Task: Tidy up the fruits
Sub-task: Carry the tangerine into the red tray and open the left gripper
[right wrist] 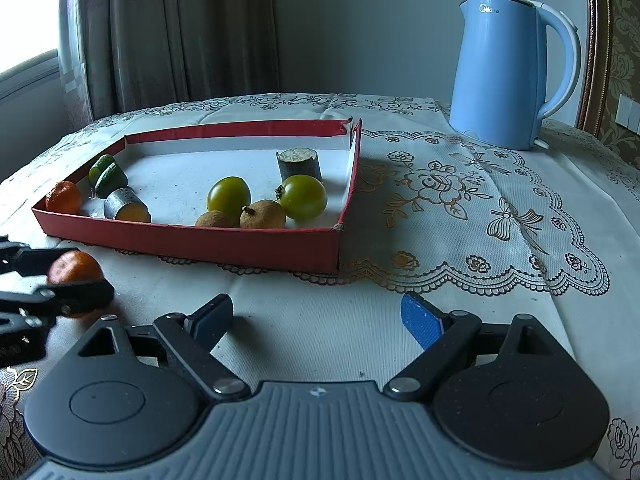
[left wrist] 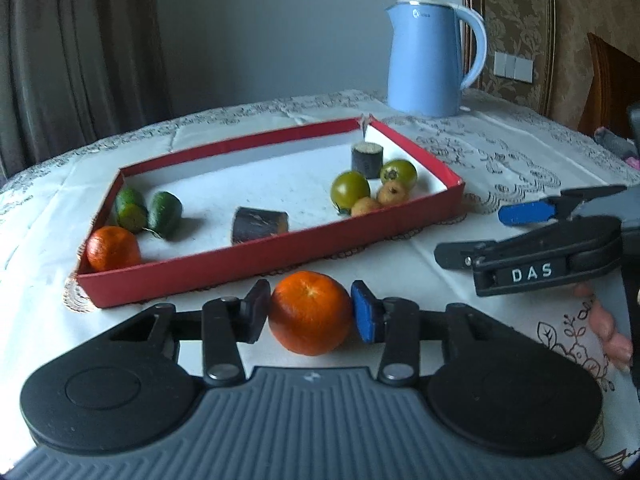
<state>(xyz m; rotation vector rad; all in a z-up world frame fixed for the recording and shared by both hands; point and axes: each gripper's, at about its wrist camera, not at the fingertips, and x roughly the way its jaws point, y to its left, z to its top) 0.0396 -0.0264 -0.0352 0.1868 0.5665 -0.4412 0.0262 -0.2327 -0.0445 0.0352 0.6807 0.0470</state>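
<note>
A bright orange mandarin (left wrist: 310, 312) sits between a black pad and a blue pad of the black left claw (left wrist: 310, 316), near a red box (left wrist: 280, 256) with a white floor. Inside it lie another orange mandarin (left wrist: 113, 249), dark green cucumber pieces (left wrist: 164, 214), two olive-green tomatoes (right wrist: 229, 197), tan longans (right wrist: 263, 214) and dark-skinned, orange-fleshed chunks (right wrist: 127, 205). A cream tablecloth (right wrist: 460, 216) with brown floral lace covers the tabletop, and a pale blue kettle (right wrist: 504, 72) has a lighter handle.
</note>
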